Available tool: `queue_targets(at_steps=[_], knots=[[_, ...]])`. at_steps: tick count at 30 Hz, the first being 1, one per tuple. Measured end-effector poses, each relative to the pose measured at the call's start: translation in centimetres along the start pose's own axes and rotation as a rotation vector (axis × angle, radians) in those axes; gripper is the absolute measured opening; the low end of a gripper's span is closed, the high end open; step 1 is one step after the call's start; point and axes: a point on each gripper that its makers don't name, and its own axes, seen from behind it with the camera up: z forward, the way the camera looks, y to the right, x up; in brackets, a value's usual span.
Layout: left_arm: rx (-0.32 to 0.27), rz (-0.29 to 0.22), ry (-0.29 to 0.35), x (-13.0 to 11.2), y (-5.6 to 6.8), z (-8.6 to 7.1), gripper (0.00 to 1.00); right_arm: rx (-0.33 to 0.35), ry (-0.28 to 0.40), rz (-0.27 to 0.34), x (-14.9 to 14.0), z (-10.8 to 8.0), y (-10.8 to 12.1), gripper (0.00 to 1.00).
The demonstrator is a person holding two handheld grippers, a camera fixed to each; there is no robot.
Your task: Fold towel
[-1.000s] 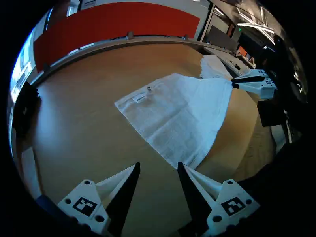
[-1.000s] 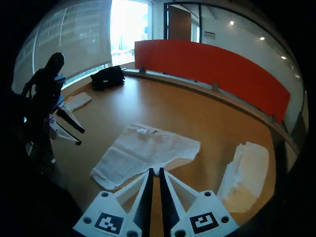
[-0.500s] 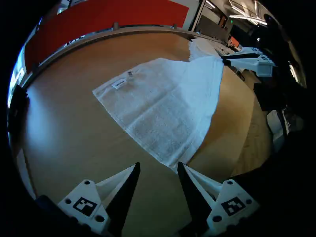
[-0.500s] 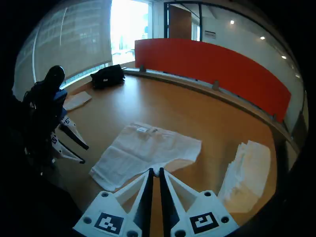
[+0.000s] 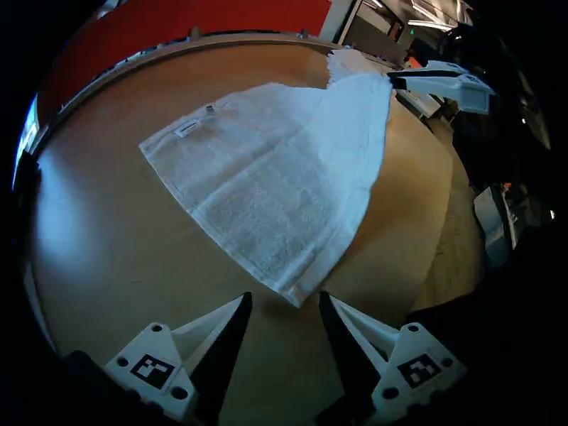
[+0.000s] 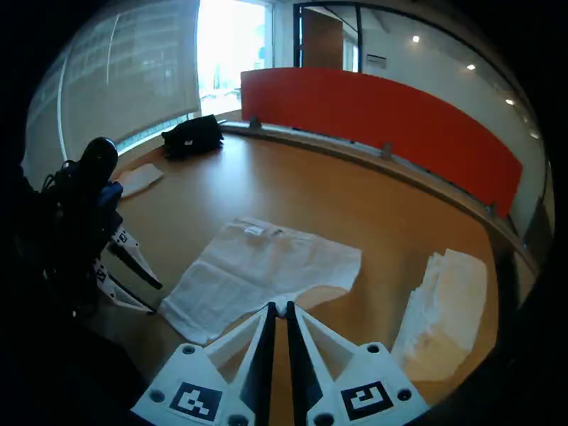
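White terry towel [image 5: 277, 177], spread on tan wooden counter [image 5: 99, 241]: far corner clamped in the fingers of my right gripper [image 6: 280, 307], near free corner just ahead of my left gripper [image 5: 284, 302], fingers apart.

White towel on orange-brown wood, red screen behind.
The towel [image 5: 277, 177] is plain white with a small white tag, and the table [image 5: 106, 234] is warm orange-brown wood. The left gripper [image 5: 284, 297] and right gripper [image 6: 279, 307] are white with black fingers [image 5: 226, 341] and black-and-white square markers. The partition [image 6: 397, 128] is orange-red, the bag [image 6: 193, 136] black, and the cloth stack [image 6: 440, 312] white.
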Motion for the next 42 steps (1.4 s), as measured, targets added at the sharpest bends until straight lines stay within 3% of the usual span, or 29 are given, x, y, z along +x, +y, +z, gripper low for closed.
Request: queue_targets(at_steps=[8, 30, 32, 36, 42], knots=[[0.054, 0.049, 0.004, -0.4, 0.5, 1.2, 0.69, -0.003, 0.002, 0.005, -0.1, -0.1, 0.1, 0.11], [0.159, 0.177, 0.017, -0.9, 0.2, 1.2, 0.67, -0.009, 0.002, 0.020, -0.8, -0.5, 0.1, 0.11], [0.165, 0.171, 0.019, -0.9, 0.2, 1.2, 0.65, -0.009, 0.001, 0.020, -0.8, -0.5, 0.0, 0.11], [0.173, 0.165, 0.021, -0.9, 0.1, 1.2, 0.51, -0.009, 0.003, 0.020, -0.8, -0.5, 0.0, 0.11], [0.177, 0.180, 0.023, -1.0, 0.7, 1.2, 0.24, -0.012, 0.004, 0.020, -0.8, -0.6, 0.0, 0.11]])
